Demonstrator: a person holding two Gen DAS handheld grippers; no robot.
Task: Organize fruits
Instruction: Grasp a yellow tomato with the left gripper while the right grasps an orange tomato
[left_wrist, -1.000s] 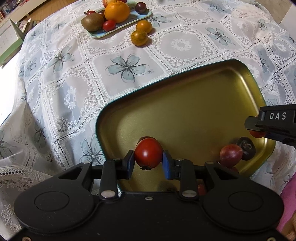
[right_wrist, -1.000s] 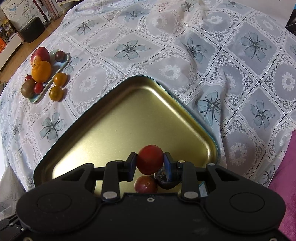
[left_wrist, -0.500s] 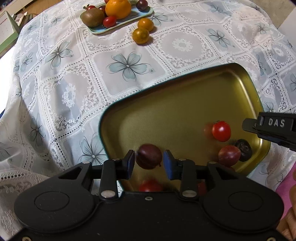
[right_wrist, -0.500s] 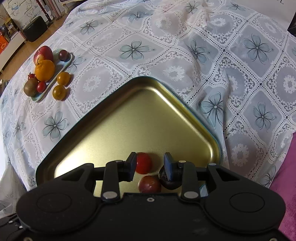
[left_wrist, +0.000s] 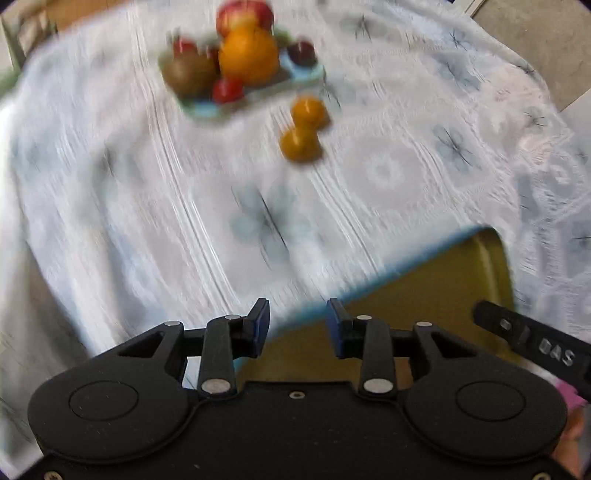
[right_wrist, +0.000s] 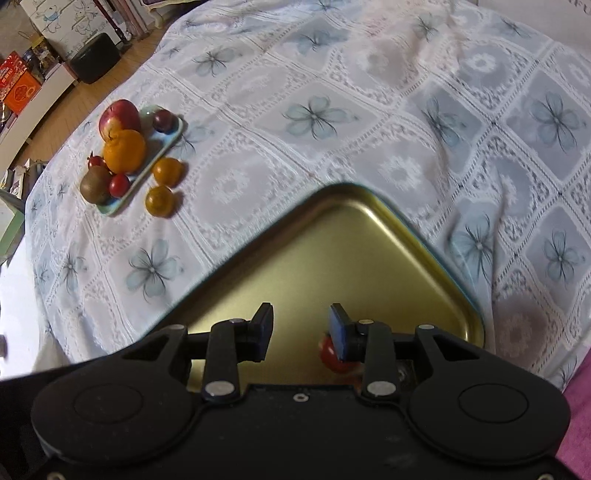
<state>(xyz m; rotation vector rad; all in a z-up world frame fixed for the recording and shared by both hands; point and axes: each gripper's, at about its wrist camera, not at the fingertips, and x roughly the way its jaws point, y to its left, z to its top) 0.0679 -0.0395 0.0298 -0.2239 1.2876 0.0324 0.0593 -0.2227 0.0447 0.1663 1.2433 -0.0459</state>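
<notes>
My left gripper (left_wrist: 297, 325) is open and empty above the near-left rim of the gold tray (left_wrist: 436, 280); this view is blurred. My right gripper (right_wrist: 300, 330) is open and empty over the gold tray (right_wrist: 332, 258). A red tomato (right_wrist: 328, 356) lies in the tray behind its right finger. Far off, a light-blue plate (right_wrist: 173, 136) holds an apple (right_wrist: 119, 115), an orange (right_wrist: 125, 151), a kiwi (right_wrist: 94, 184), a plum and small red fruits. Two small oranges (right_wrist: 168, 171) (right_wrist: 159, 200) lie on the cloth beside it; they also show in the left wrist view (left_wrist: 308, 110) (left_wrist: 299, 144).
A white lace tablecloth with blue flowers (right_wrist: 314, 114) covers the table. The right gripper's finger (left_wrist: 532, 339) shows at the right in the left wrist view. Shelves and boxes (right_wrist: 22, 81) stand beyond the table's far left edge.
Both grippers have let go of their fruits into the gold tray and drawn back. The left gripper has swung up toward the far plate, blurring its view.
</notes>
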